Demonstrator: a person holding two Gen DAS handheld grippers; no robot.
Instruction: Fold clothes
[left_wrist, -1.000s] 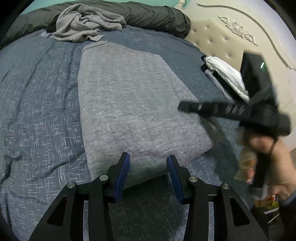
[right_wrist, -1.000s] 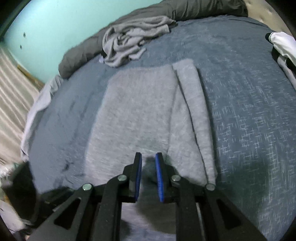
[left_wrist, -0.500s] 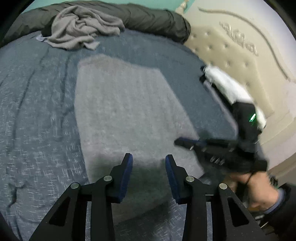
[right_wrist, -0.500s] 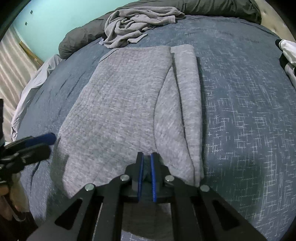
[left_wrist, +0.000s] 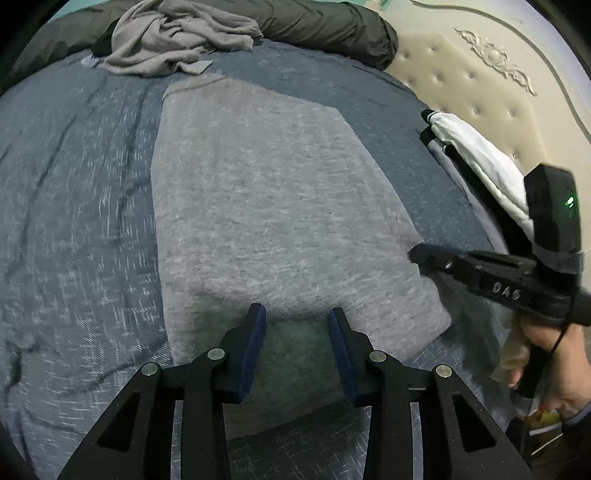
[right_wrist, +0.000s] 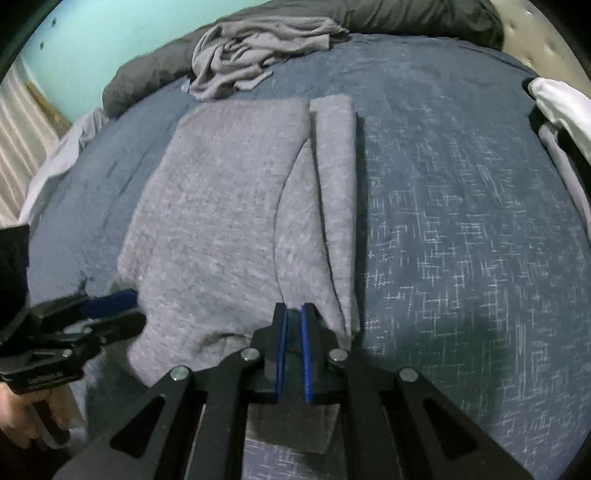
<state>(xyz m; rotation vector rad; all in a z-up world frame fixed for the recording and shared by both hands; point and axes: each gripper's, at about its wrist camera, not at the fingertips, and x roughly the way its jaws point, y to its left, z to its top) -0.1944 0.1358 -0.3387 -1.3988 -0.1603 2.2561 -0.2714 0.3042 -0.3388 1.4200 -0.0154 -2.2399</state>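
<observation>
1. Grey garment (left_wrist: 273, 206) lies flat on the blue bedspread (left_wrist: 74, 184), partly folded: one side strip is turned in lengthwise, seen in the right wrist view as a narrow band (right_wrist: 336, 177) along the garment's right edge.
2. Right gripper (right_wrist: 293, 314): blue pads pressed nearly together, pinching the garment's near hem at the corner where the folded band meets the main panel. Fabric shows between the pads and runs down under the jaws.
3. In the left wrist view the same right gripper (left_wrist: 417, 254) comes in from the right, tip at the garment's right edge, held by a hand (left_wrist: 554, 354) low at the frame's right side.
4. Left gripper (left_wrist: 295, 317): jaws spread partway, pads apart, near hem of the garment between them. Can't tell if the pads touch cloth; no pinch visible.
5. From the right wrist view the left gripper (right_wrist: 129, 310) sits at the garment's near-left corner, blue pad just beside the fabric edge; view is blurred there.
6. Far side of the bed: crumpled grey clothing heap (left_wrist: 177, 37), well apart from the flat garment, w/ a dark rolled duvet (left_wrist: 325, 26) behind it.
7. White-and-dark clothing stack (left_wrist: 476, 155) lies at the bed's right edge by the tufted cream headboard (left_wrist: 480, 92).
8. Teal wall (right_wrist: 99, 48) shows beyond the bed, top left in the right wrist view.
</observation>
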